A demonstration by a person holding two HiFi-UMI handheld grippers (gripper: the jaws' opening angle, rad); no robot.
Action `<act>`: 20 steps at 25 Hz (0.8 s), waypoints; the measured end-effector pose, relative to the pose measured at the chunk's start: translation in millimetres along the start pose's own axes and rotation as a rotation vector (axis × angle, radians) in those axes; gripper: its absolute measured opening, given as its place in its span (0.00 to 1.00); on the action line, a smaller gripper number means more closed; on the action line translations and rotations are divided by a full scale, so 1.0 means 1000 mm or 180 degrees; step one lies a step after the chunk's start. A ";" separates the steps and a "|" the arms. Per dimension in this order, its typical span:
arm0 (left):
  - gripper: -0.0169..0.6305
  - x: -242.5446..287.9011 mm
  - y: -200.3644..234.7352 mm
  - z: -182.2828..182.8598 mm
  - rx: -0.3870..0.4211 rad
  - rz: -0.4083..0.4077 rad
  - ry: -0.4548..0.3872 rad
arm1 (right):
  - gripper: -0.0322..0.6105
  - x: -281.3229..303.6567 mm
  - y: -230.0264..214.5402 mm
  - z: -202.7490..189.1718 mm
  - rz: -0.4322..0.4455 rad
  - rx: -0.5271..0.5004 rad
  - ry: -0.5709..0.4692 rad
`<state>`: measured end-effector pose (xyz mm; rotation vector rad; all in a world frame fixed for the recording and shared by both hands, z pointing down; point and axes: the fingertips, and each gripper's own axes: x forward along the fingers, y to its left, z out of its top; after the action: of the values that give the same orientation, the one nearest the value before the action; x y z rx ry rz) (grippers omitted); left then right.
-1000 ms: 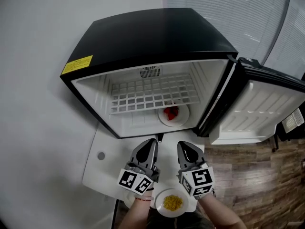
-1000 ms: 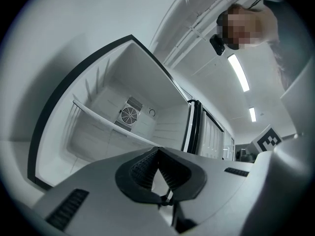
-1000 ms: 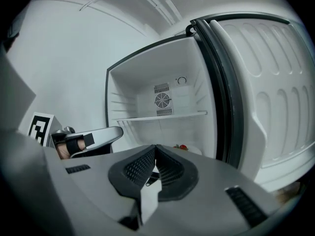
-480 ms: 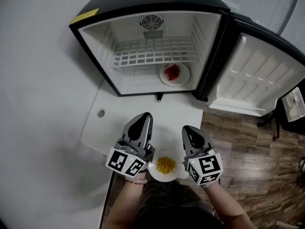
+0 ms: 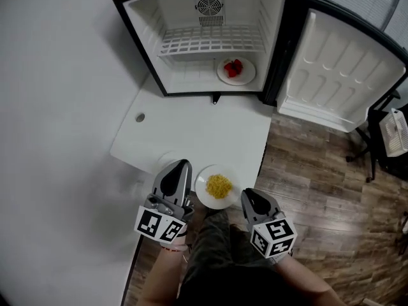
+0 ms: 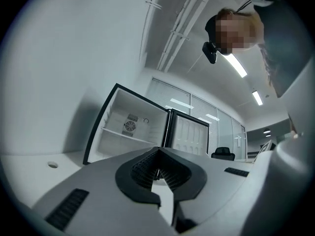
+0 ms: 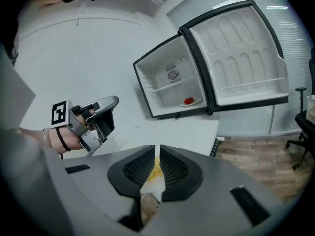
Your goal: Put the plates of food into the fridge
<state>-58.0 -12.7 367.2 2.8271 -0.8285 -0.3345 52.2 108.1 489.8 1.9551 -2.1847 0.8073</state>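
Facing wide-open fridge (image 5: 191, 75) across table (image 5: 191, 132)

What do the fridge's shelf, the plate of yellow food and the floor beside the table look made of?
The white wire fridge shelf looks like coated metal wire: a thin open grid. The white round plate of yellow food has a smooth, plain rim, so ceramic or plastic; the look leaves it open. The brown plank floor is wood or wood-look laminate, with visible grain and plank seams.
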 end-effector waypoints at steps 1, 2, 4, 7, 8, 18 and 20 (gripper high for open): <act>0.04 -0.011 -0.003 -0.005 0.0006 0.0023 0.0030 | 0.06 -0.004 0.007 -0.011 0.0033 -0.0004 0.0062; 0.04 -0.021 -0.005 -0.010 0.0004 0.0050 0.0056 | 0.07 -0.007 0.013 -0.020 0.0055 -0.0028 0.0122; 0.04 -0.039 -0.007 -0.019 -0.0013 0.0104 0.0098 | 0.07 -0.011 0.024 -0.037 0.0083 -0.0058 0.0230; 0.04 -0.061 -0.010 -0.033 -0.0026 0.0149 0.0173 | 0.12 -0.016 0.037 -0.059 0.0095 0.0001 0.0391; 0.04 -0.067 -0.011 -0.038 -0.0028 0.0152 0.0210 | 0.14 -0.017 0.041 -0.066 0.0092 0.0047 0.0437; 0.04 -0.096 -0.002 -0.073 -0.0141 -0.0116 0.0514 | 0.22 0.004 0.057 -0.101 -0.0189 0.1421 0.0376; 0.04 -0.099 0.001 -0.079 -0.0178 -0.0188 0.0537 | 0.23 0.013 0.057 -0.101 -0.0273 0.1670 0.0261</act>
<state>-118.6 49.1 459.4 2.7845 -0.6915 -0.1226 -31.4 143.9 563.1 2.1554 -1.9637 1.5390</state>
